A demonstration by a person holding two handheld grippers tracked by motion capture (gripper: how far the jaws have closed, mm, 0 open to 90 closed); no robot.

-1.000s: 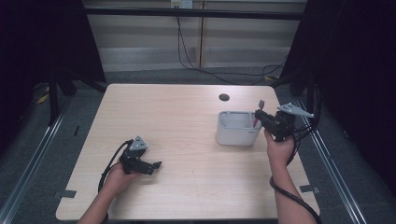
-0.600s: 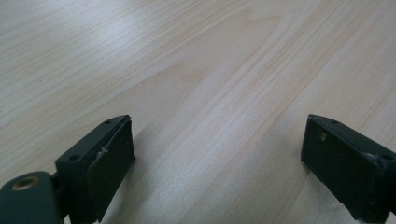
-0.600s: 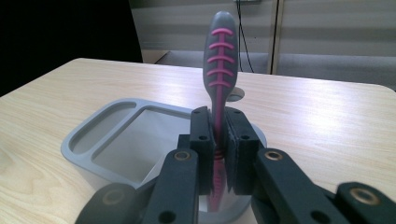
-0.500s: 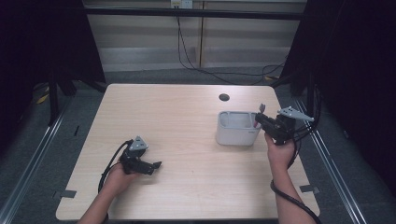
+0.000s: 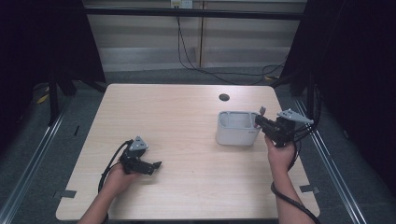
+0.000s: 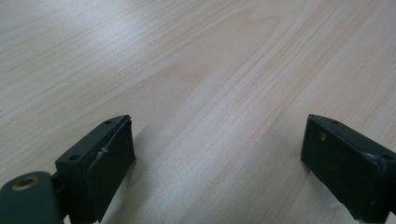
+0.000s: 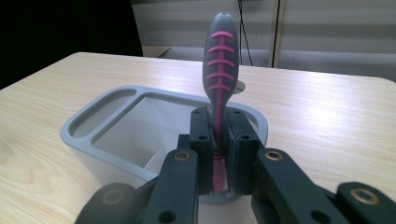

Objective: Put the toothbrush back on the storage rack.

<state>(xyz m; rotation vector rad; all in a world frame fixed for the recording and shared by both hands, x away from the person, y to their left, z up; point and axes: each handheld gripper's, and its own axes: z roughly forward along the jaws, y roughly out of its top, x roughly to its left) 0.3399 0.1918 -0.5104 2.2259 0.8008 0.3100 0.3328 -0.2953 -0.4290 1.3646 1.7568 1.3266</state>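
Toothbrush [image 7: 219,60], no readable writing, clamped in right claw [image 7: 218,140]; left claw [image 6: 215,154] open.

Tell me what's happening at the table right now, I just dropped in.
A person works with a gripper in each hand. The right gripper is shut on a grey toothbrush handle with pink ribs, holding it upright at the near rim of a grey divided holder on the wooden table. Whether its lower end is inside the holder can't be told. The left gripper rests low over bare tabletop, its fingers wide open with nothing between them.
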